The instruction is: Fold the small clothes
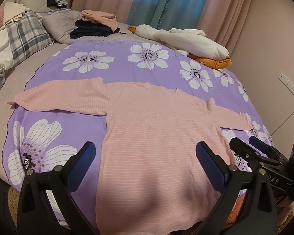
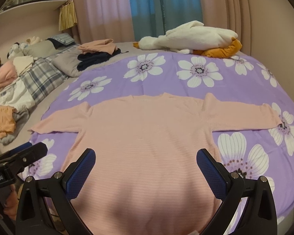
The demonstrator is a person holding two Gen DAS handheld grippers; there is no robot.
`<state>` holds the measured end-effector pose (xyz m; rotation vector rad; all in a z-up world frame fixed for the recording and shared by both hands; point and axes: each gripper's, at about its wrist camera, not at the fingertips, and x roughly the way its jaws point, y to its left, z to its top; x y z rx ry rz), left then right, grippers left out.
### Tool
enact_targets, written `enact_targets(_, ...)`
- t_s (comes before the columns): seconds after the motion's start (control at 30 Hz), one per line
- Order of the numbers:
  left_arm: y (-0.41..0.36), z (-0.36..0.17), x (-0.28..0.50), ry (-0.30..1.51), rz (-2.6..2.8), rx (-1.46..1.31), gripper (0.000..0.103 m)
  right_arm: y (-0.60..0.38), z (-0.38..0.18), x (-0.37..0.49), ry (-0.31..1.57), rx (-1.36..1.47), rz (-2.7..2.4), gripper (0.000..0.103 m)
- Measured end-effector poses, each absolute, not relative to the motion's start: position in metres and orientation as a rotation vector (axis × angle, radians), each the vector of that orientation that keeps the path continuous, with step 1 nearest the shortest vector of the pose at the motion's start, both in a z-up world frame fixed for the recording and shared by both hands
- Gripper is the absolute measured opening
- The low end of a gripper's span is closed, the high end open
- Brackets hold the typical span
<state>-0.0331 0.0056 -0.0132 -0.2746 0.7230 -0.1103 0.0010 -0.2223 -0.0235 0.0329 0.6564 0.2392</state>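
- Zero folds so far on the pink sweater (image 1: 156,129): it lies flat on the purple flowered sheet (image 1: 127,58) on the bed, sleeves out toward 9 and 3 o'clock, hem toward 6.
- Left claw (image 1: 146,162) wide apart, holding nothing, hovering over the hem end.
- Right claw (image 2: 146,164) likewise wide and empty.
- Left to do: both sleeves in, then body fold.
- Folded pile (image 2: 97,53) sits at 11 o'clock, likely finished items.

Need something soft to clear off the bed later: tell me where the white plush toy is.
The white plush toy lies at the far right of the bed, by the curtains, beyond the spread pink sweater and partly on an orange cloth.
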Motion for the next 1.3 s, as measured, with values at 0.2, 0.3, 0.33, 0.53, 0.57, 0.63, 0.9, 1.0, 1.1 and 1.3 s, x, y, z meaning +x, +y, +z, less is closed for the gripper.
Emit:
enact_targets(0.2,0.0069,-0.0136,-0.0332,0.726,-0.106,-0.278,0.102,-0.2216,-0.0238,0.0013,0.654,0.031,0.242,0.103)
enact_targets(0.3,0.0070,-0.0143,-0.0329,0.729,-0.108,-0.275,0.102,-0.2213,-0.0242,0.0009,0.654,0.032,0.240,0.103)
enact_targets(0.33,0.0077,-0.0145,-0.0324,0.729,-0.109,-0.274,0.102,-0.2208,-0.0246,0.0008,0.653,0.032,0.241,0.102)
enact_targets(0.53,0.0068,-0.0174,-0.0314,0.738,-0.126,-0.281,0.102,-0.2226,-0.0258,0.0022,0.668,0.055,0.247,0.103)
enact_targets(0.57,0.0063,-0.0175,-0.0312,0.739,-0.126,-0.279,0.102,-0.2233,-0.0263,0.0021,0.671,0.062,0.250,0.103)
enact_targets(0.63,0.0061,-0.0176,-0.0307,0.741,-0.124,-0.278,0.102,-0.2238,-0.0266,0.0017,0.671,0.066,0.247,0.103)
enact_targets(0.9,0.0044,-0.0213,-0.0298,0.755,-0.124,-0.278,0.101,-0.2247,-0.0293,0.0011,0.681,0.074,0.244,0.103)
enact_targets(1.0,0.0033,-0.0214,-0.0308,0.753,-0.126,-0.276,0.101,-0.2244,-0.0290,0.0001,0.680,0.071,0.241,0.103)
enact_targets(1.1,0.0024,-0.0215,-0.0313,0.757,-0.125,-0.279,0.101,-0.2252,-0.0282,-0.0010,0.678,0.077,0.243,0.102)
enact_targets(1.3,0.0004,-0.0200,-0.0323,0.757,-0.125,-0.279,0.101,-0.2276,-0.0275,-0.0008,0.678,0.079,0.235,0.102)
